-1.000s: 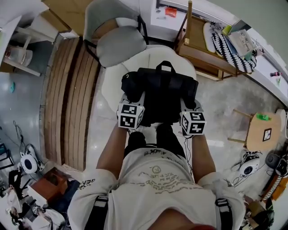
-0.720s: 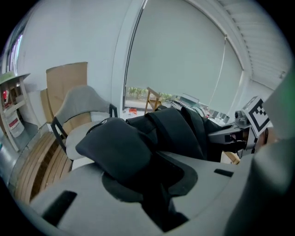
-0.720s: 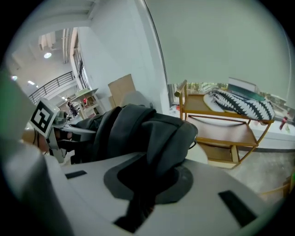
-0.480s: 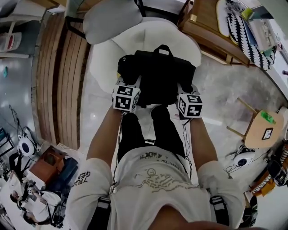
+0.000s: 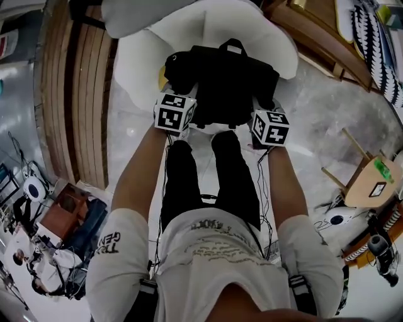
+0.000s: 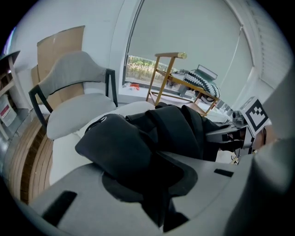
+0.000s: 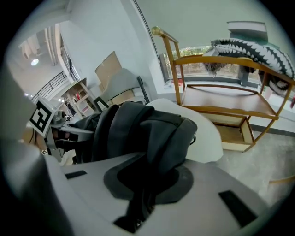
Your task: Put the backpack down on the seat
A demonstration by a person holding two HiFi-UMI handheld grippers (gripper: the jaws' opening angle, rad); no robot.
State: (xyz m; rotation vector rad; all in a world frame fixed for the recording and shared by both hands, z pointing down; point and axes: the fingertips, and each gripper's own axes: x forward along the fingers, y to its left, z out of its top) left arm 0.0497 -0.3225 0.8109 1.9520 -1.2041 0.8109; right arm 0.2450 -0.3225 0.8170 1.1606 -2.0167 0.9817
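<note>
A black backpack (image 5: 223,82) hangs just over the front of a white round seat (image 5: 141,72). My left gripper (image 5: 184,100) holds its left side and my right gripper (image 5: 263,114) its right side. In the left gripper view the jaws are shut on a fold of the black backpack (image 6: 138,138), with the left gripper (image 6: 156,193) pinching the fabric. The right gripper view shows the right gripper (image 7: 143,189) clamped the same way on the backpack (image 7: 147,129), with the white seat (image 7: 203,133) behind it. Whether the bag's underside touches the seat is hidden.
A grey chair (image 5: 145,12) with a black frame stands behind the white seat. A wooden shelf rack (image 5: 321,38) is at the upper right and a small wooden stool (image 5: 368,179) at the right. Slatted wooden decking (image 5: 75,94) runs along the left. The person's legs (image 5: 208,176) stand just before the seat.
Both grippers have come down with the backpack, which now sits lower and closer over the white seat. The grip on both sides looks the same.
</note>
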